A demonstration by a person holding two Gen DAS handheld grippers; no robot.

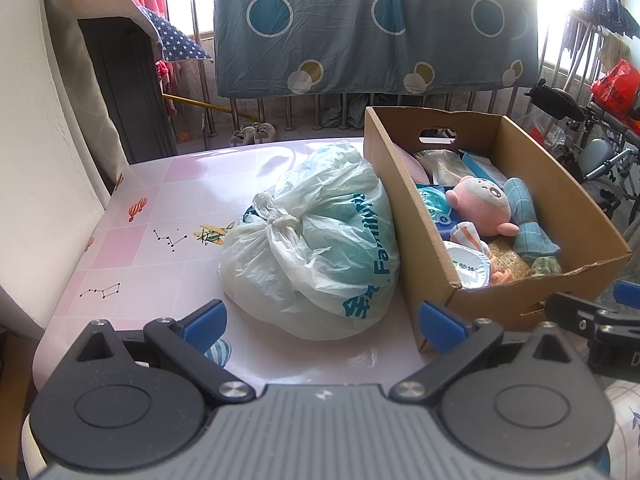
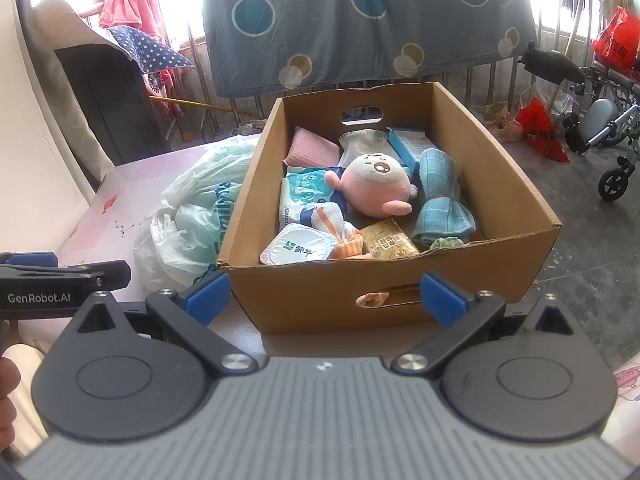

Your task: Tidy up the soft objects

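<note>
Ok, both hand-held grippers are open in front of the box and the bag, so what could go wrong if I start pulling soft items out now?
1. The pink round plush toy lies on the wipes packet and beside the folded teal cloth; a grab may snag a neighbour.
2. The sealed white yogurt cup sits at the front; a stray finger could puncture it.
3. The tied translucent plastic bag leans on the brown cardboard box; shifting the box may topple it.

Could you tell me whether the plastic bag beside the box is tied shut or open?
Tied shut: the plastic bag has its handles knotted on top.
</note>
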